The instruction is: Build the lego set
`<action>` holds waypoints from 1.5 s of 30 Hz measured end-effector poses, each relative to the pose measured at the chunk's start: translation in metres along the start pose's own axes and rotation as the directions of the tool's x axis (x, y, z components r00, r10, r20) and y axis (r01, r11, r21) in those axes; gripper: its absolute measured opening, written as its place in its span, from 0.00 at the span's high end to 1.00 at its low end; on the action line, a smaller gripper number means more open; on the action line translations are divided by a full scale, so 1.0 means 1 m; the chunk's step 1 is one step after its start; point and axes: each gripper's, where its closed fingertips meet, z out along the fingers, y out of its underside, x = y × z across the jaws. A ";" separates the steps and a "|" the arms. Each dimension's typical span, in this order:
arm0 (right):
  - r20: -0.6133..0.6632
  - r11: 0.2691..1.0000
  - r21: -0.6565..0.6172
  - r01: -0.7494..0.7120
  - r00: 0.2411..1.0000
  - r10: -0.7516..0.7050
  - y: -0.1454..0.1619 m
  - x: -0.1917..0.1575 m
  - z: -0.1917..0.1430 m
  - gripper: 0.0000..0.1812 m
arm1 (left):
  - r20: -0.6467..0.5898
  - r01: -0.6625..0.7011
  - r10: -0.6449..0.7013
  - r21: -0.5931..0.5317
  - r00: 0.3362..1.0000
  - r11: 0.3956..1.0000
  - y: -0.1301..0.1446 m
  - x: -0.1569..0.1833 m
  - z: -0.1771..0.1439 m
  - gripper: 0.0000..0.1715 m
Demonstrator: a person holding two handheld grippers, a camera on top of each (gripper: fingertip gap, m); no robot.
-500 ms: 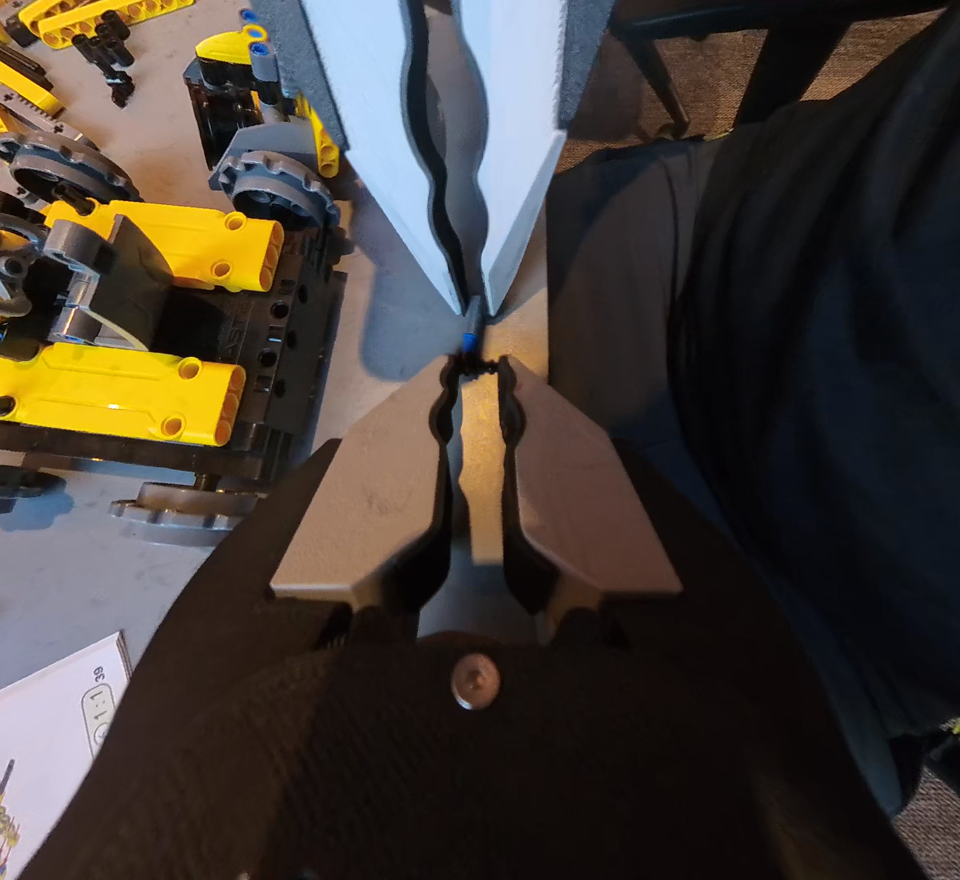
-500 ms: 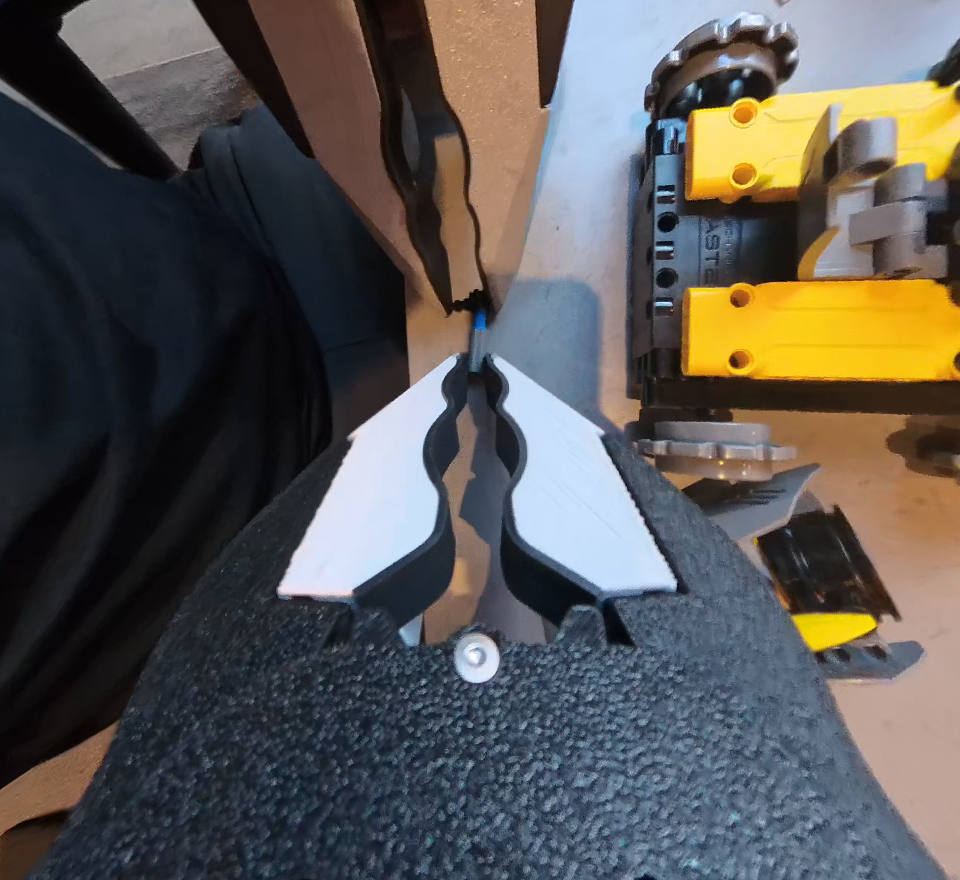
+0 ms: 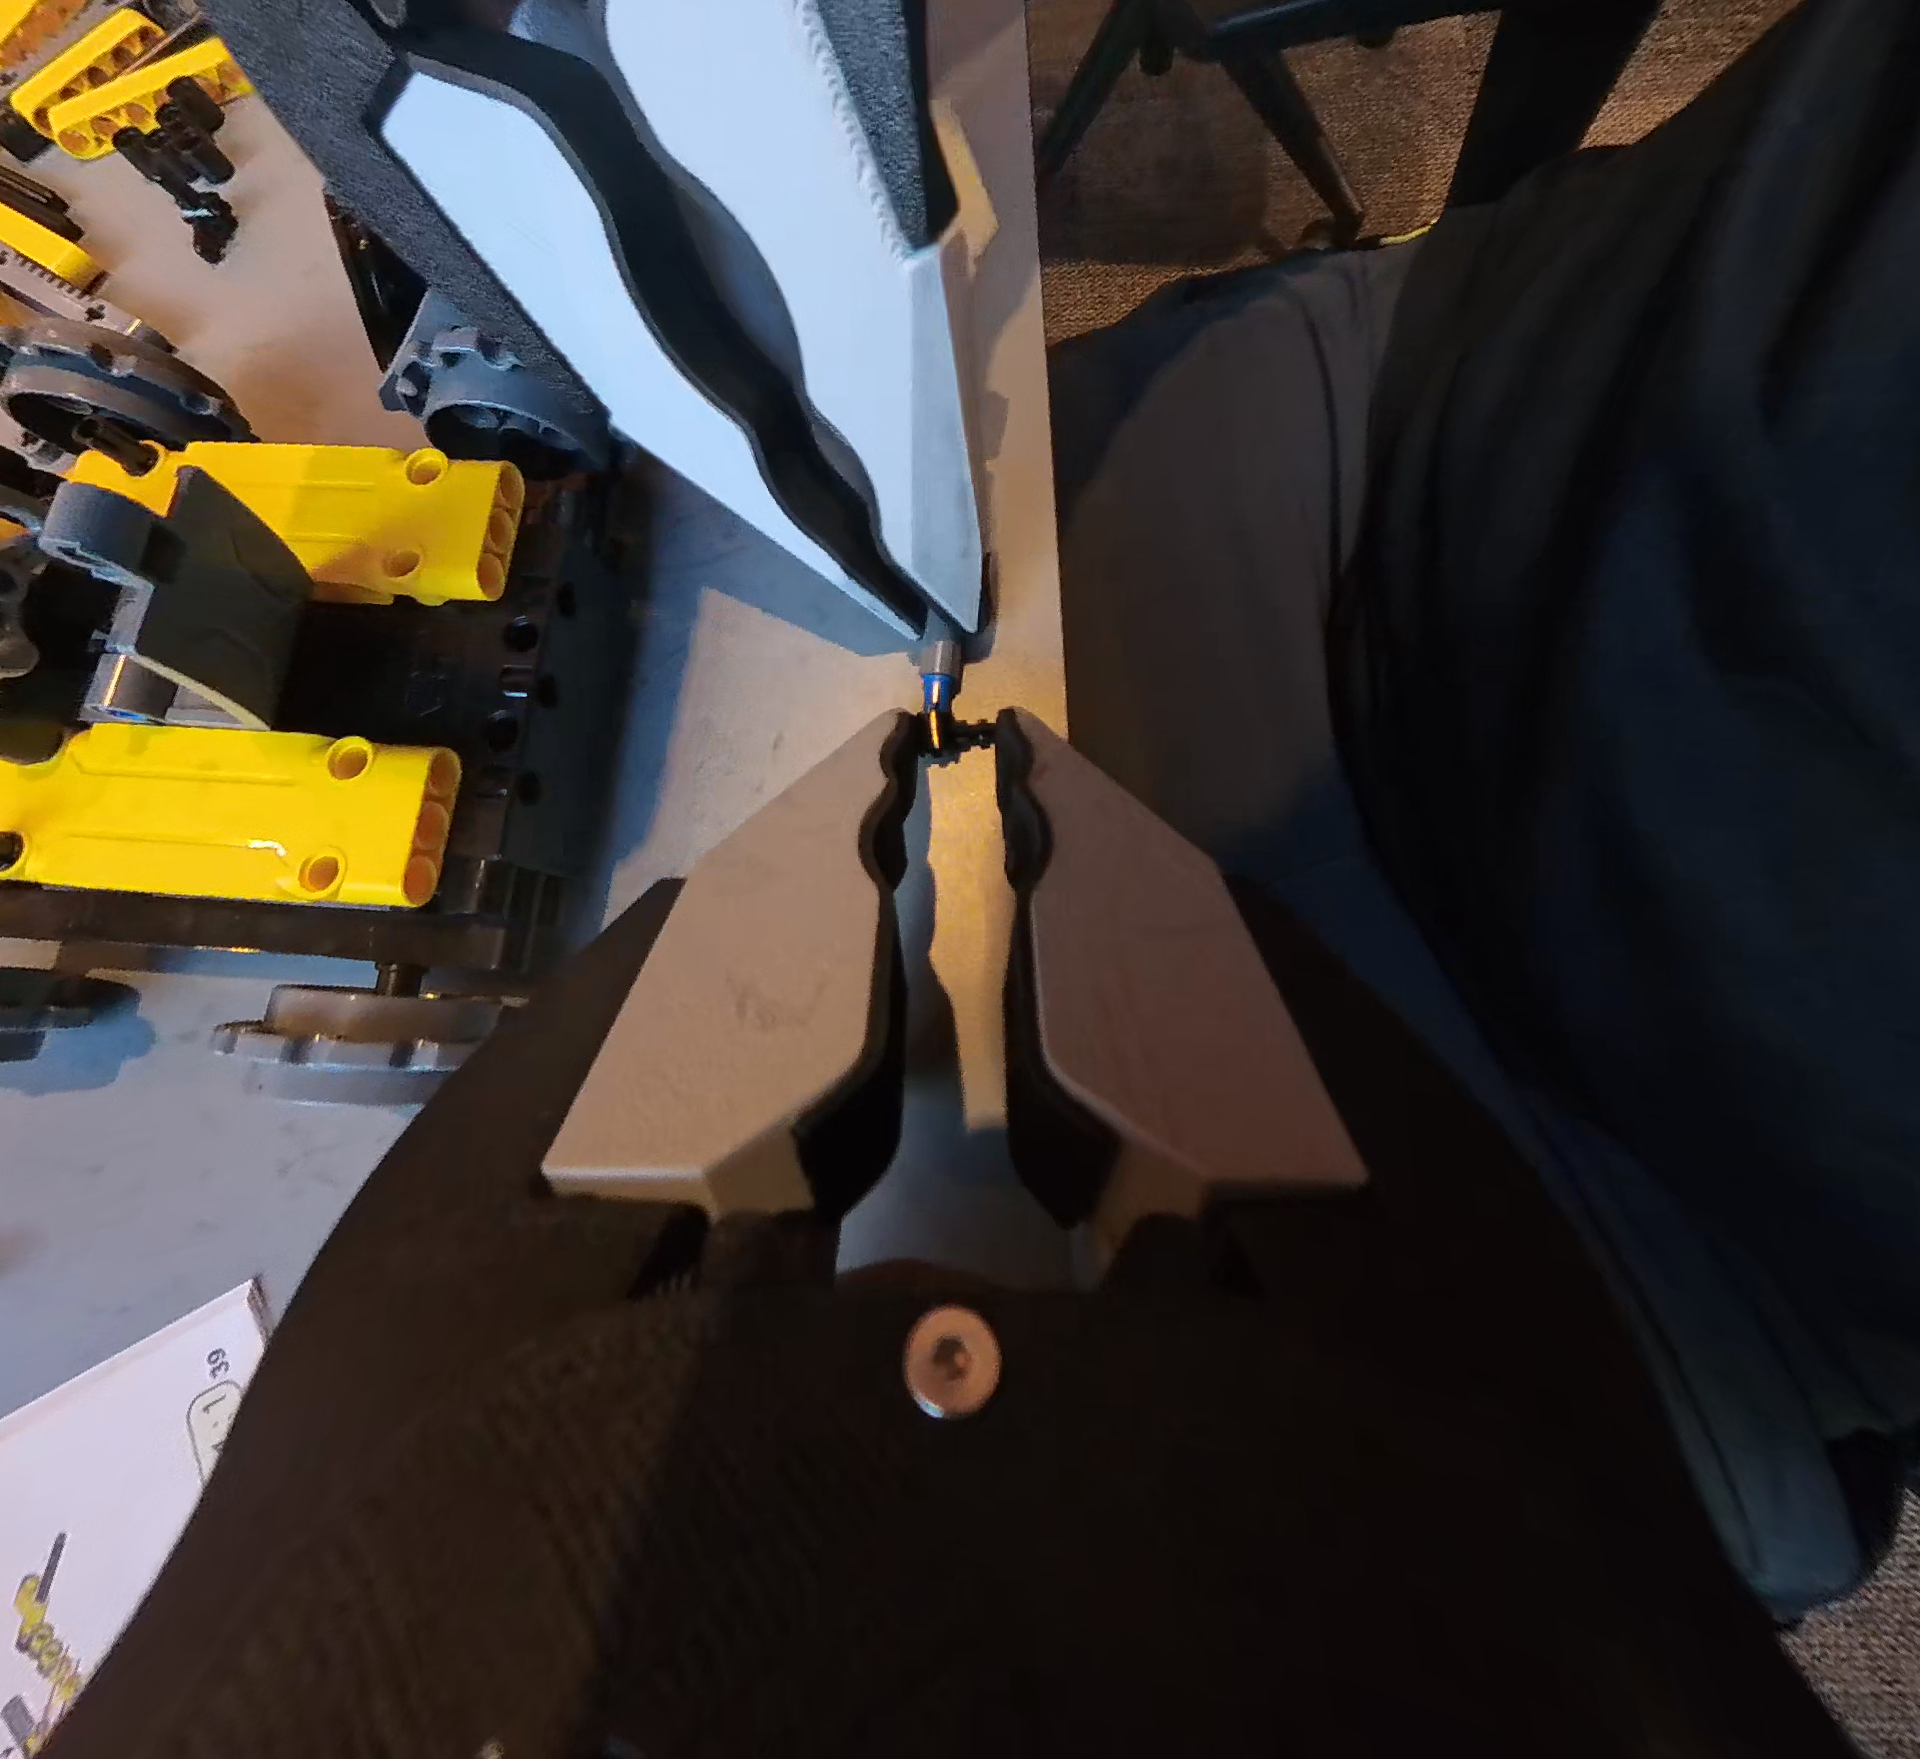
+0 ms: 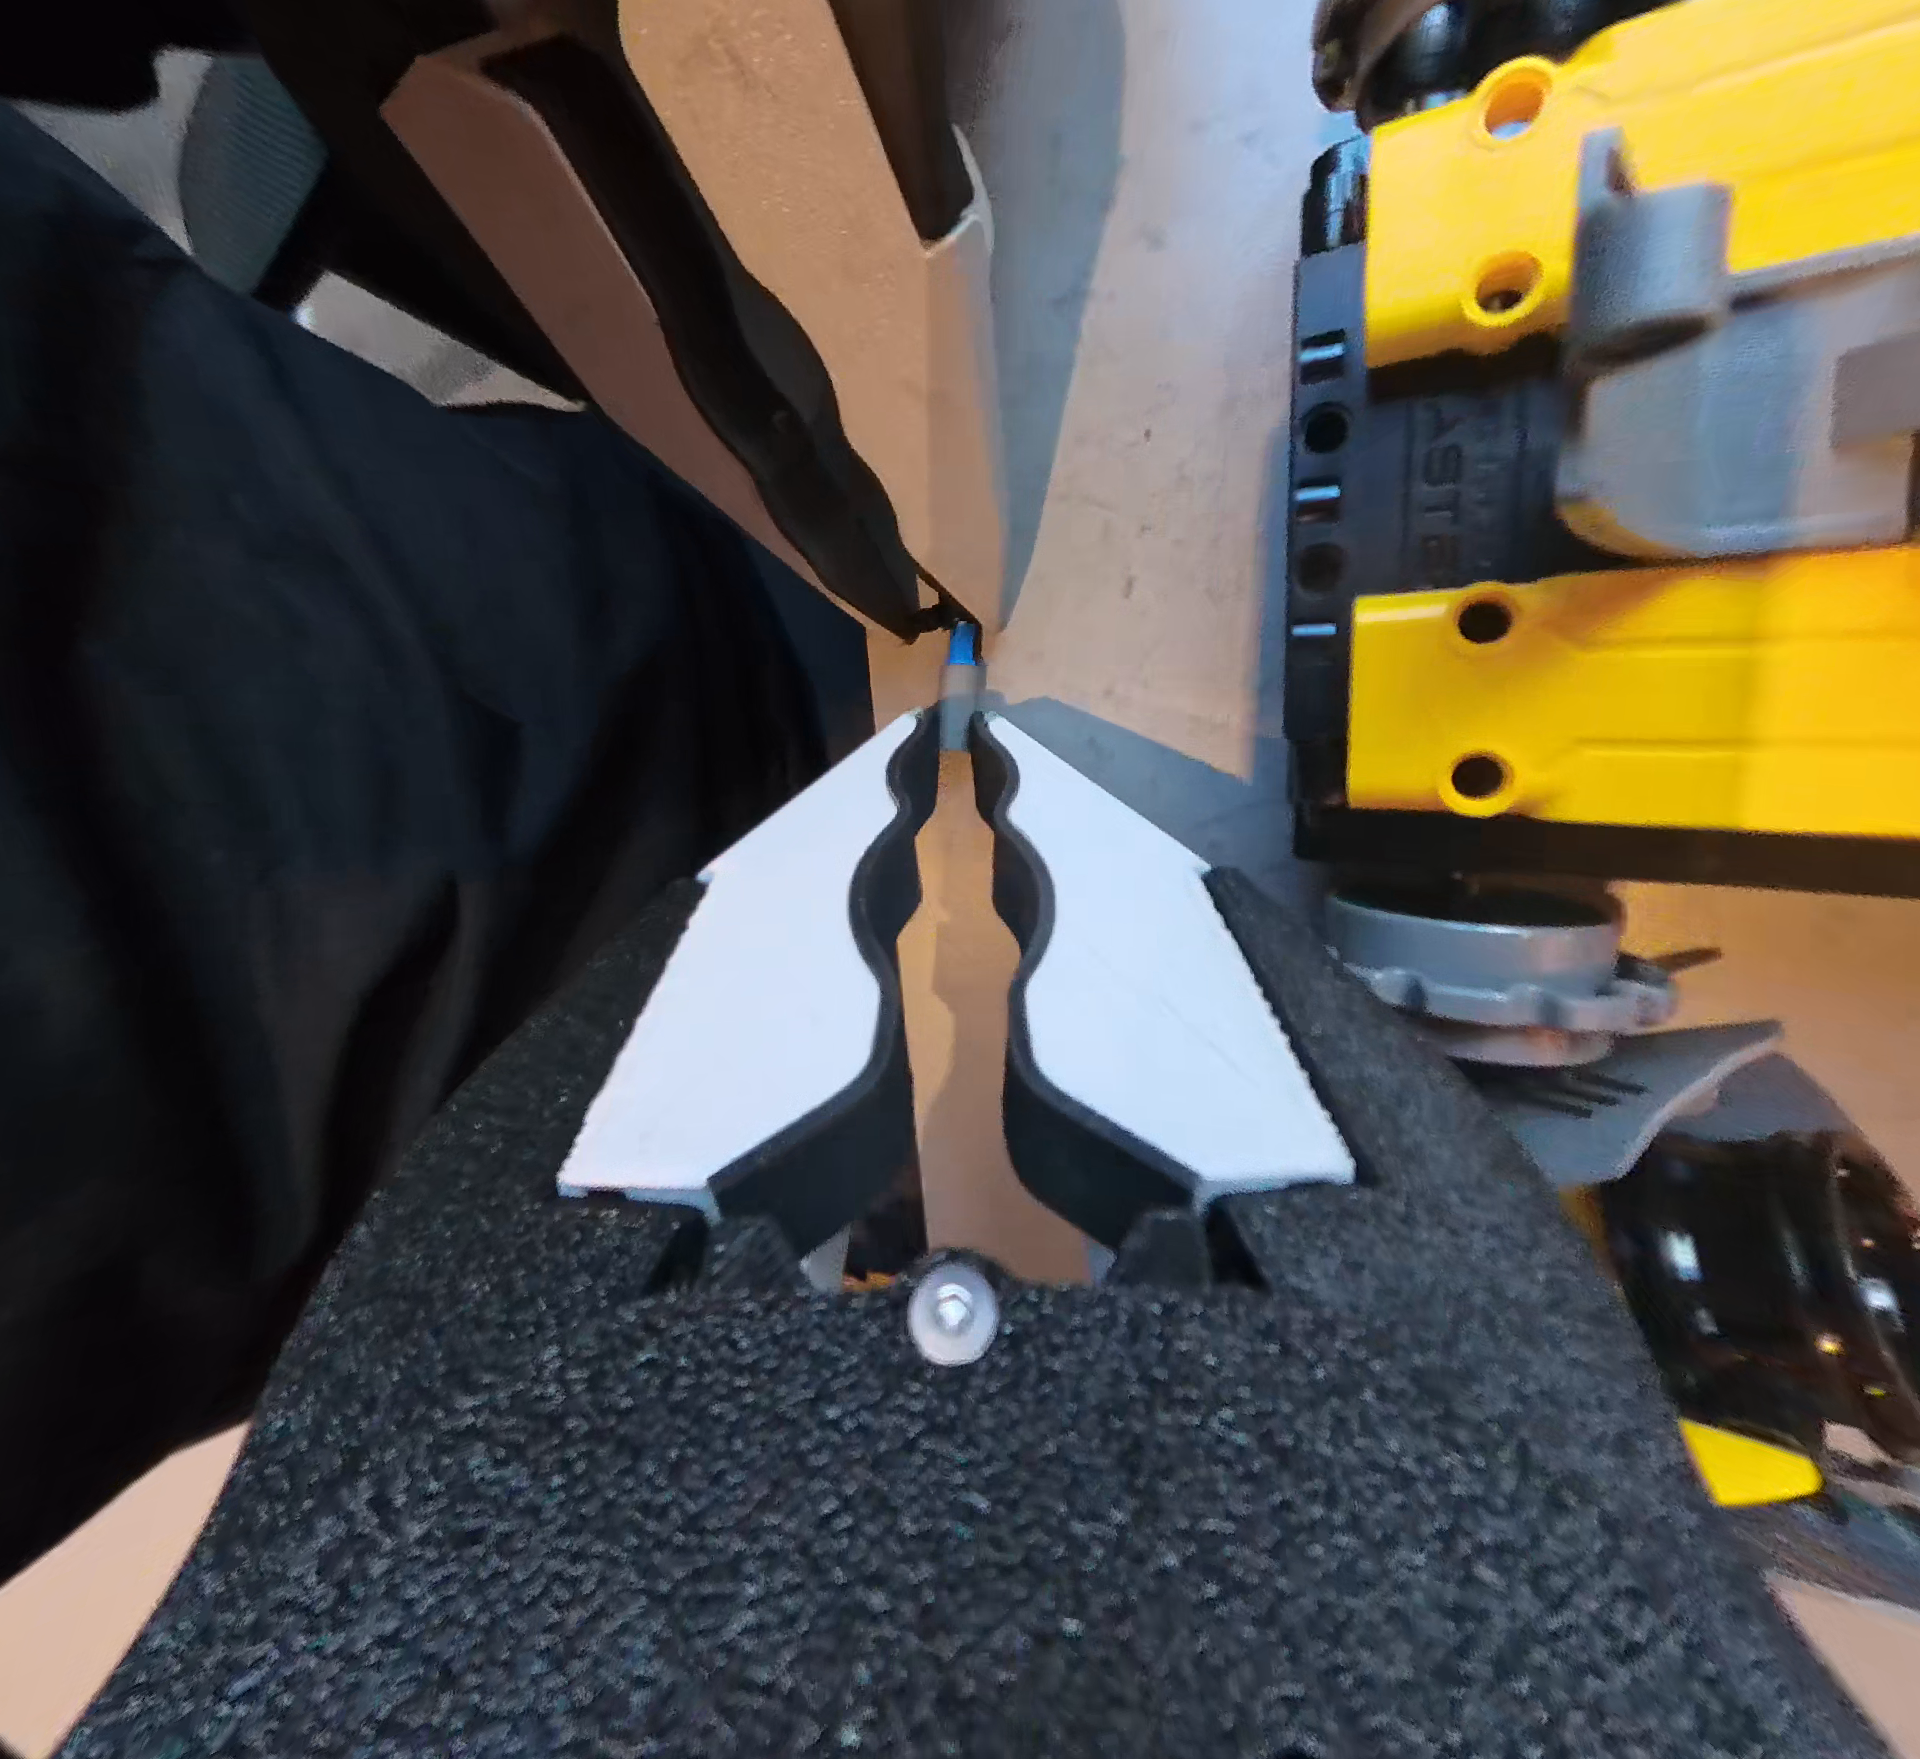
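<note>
Left gripper [image 3: 961, 741] jaws pinch a tiny black gear [image 3: 958, 745], right gripper [image 4: 956, 722] jaws clamp the blue-tipped pin [image 4: 961, 670]; I'd keep both squared up, near the counter [image 3: 748, 670] edge.

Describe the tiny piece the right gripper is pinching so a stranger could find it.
Start at the big yellow and black toy vehicle on the table; beside it, two grippers meet tip to tip. The right gripper pinches a small grey pin, the only piece there with a blue tip.

the two hand-held grippers meet tip to tip over the worktop [image 3: 727, 670] edge; the brick vehicle [image 3: 260, 670] lies left of them, a booklet [image 3: 104, 1460] nearer, a person's lap right.
</note>
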 end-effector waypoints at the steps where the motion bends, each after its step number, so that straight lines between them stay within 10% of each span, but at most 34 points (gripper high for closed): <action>1: 0.013 1.000 0.014 -0.017 1.000 0.017 0.000 0.000 0.000 0.97 | 0.001 -0.002 0.002 0.000 1.000 1.000 0.000 0.000 0.000 0.92; 14: 0.031 0.943 -0.303 0.135 0.991 -0.132 -0.002 -0.001 -0.004 0.97 | -0.039 -0.026 0.026 0.006 0.999 1.000 0.000 0.006 0.000 0.92; 36: -0.171 0.931 0.366 0.002 0.983 0.065 -0.006 0.004 0.000 0.97 | 0.040 0.047 -0.047 0.004 0.998 0.999 0.002 -0.006 -0.002 0.92; 45: -0.215 0.959 0.198 0.201 0.964 -0.158 -0.007 0.007 0.000 0.97 | 0.019 0.045 -0.045 0.001 0.999 0.999 0.003 -0.003 -0.003 0.92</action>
